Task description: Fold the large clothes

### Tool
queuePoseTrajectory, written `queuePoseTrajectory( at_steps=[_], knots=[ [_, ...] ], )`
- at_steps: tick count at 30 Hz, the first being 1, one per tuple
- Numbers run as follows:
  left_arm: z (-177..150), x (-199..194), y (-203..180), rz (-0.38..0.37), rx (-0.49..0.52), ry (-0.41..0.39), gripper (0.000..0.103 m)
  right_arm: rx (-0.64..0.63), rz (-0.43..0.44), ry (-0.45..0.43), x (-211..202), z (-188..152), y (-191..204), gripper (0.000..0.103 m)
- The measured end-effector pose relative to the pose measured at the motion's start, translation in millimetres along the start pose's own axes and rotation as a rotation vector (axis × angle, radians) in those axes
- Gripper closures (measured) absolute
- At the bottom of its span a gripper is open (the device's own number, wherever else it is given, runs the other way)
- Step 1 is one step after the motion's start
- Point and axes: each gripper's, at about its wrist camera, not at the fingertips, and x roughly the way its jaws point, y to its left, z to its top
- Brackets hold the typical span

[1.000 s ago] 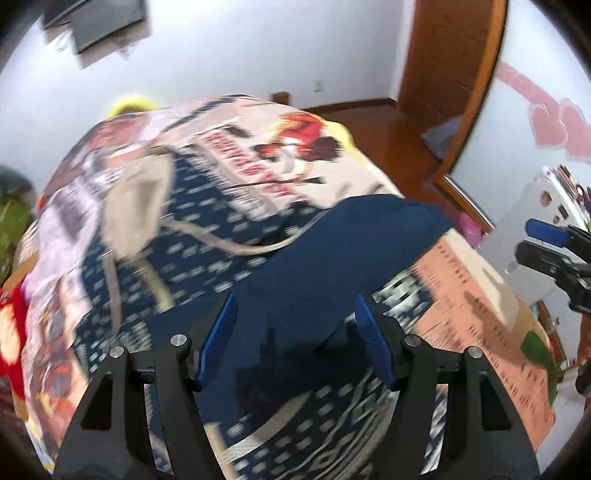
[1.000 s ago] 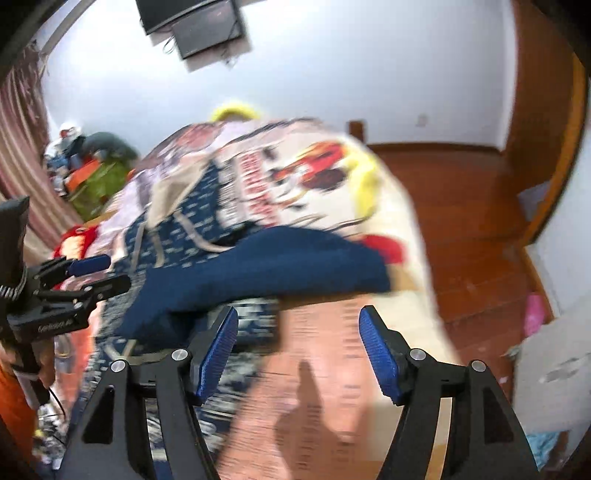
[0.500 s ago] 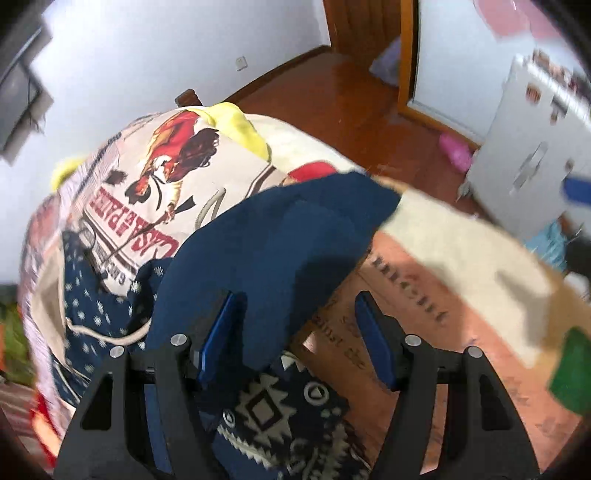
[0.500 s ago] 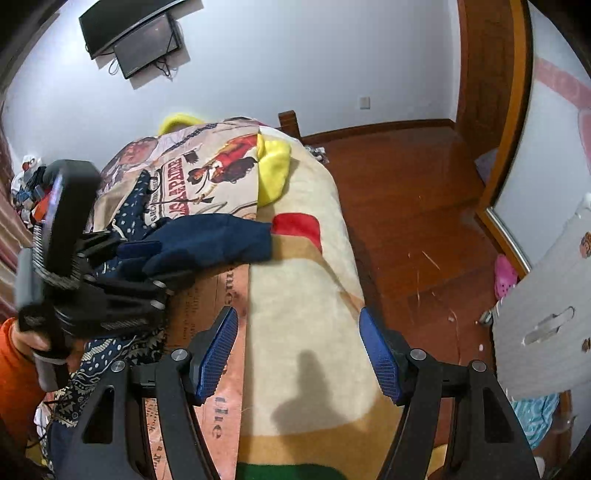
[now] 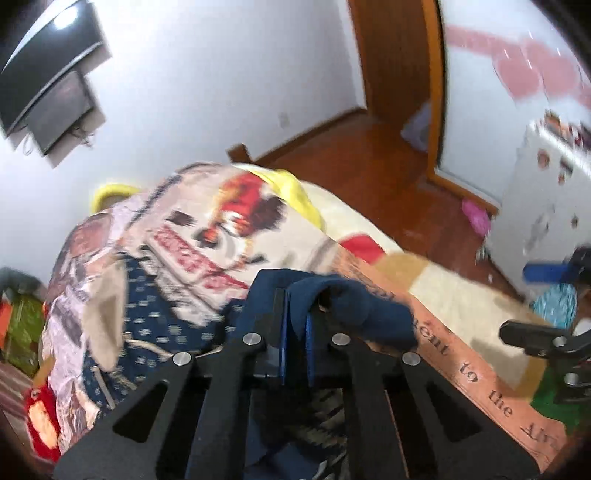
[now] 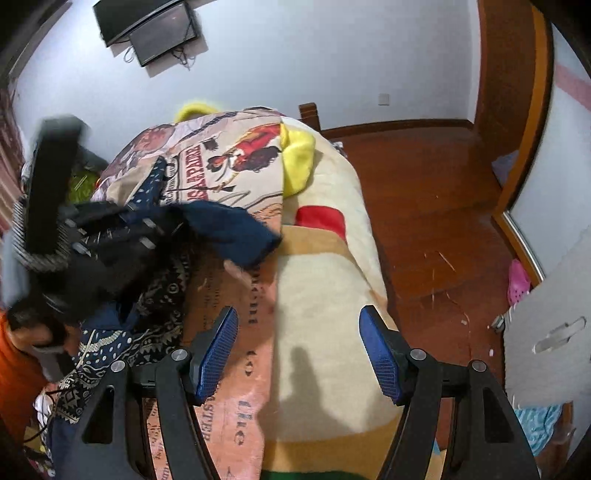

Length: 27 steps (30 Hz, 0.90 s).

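While most of the patterned navy garment is buried under the left gripper and blurry, its plain navy sleeve is easy to spot. That gripper's fingers are pinched tight on the sleeve, which stretches sideways across the bed toward the floor-side edge. Right gripper hangs over the blanket, fingers spread wide, gripping nothing.

Black flat screen on white wall, cream printed blanket on bed, glossy brown wooden floor, pink slipper
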Motion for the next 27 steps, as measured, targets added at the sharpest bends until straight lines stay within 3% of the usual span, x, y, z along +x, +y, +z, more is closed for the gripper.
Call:
queuePoseTrajectory(
  at_steps=[5,9,12,18,23,25,27],
  knots=[
    [-15,-43,74,0.031,-0.139,-0.035,0.096,-0.034,0.033,-0.001,-2,8,21,0.037],
    [-43,-59,128,0.086,-0.229,-0.016,0.097,-0.072,0.049,0.001,1,13,42,0.037],
    [-75,-58,168,0.099,-0.318,0.032,0.097,-0.097,0.077,0.013,9,18,63,0.037],
    [-142,-39,209,0.132,-0.386,0.146,0.097,-0.141,0.098,0.062,32,21,97,0.037],
    [-207,-14,229,0.053,-0.463,0.303,0.096,-0.213,0.078,0.107,57,18,126,0.037],
    [-227,-8,231,0.021,-0.487,0.337,0.088,-0.23,0.061,0.125,67,17,133,0.037],
    [-240,-8,228,0.014,-0.49,0.355,0.069,-0.239,0.042,0.14,77,17,138,0.037]
  ],
)
